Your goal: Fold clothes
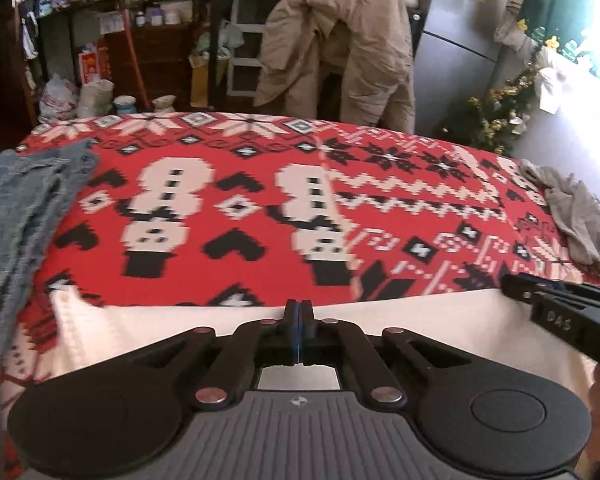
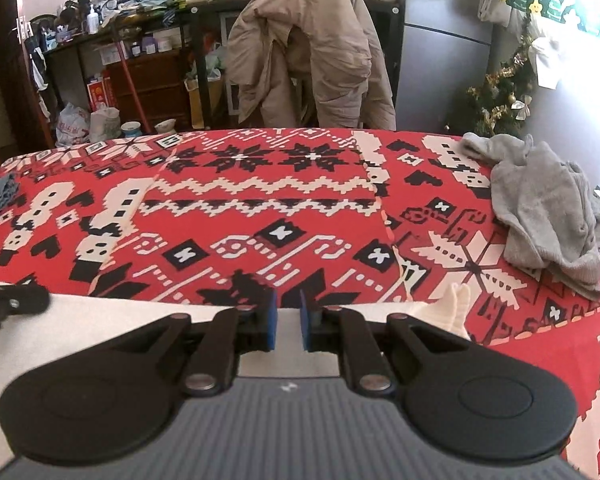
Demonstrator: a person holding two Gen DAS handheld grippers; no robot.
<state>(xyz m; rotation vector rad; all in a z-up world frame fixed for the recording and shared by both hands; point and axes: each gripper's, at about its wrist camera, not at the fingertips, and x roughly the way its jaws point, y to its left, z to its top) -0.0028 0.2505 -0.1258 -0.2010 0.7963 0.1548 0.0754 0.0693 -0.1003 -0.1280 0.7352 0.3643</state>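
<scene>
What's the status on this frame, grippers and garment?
Left gripper shut, right gripper open, both over cream garment at near edge. Grey garment and denim lie aside. Nothing in the way.

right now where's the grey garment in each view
Left wrist view: the grey garment lies crumpled at the far right edge of the red cloth.
Right wrist view: it sits at upper right, on the same cloth's right side.
Shared landmark: the beige jacket draped behind the table, top centre in both views.
</scene>
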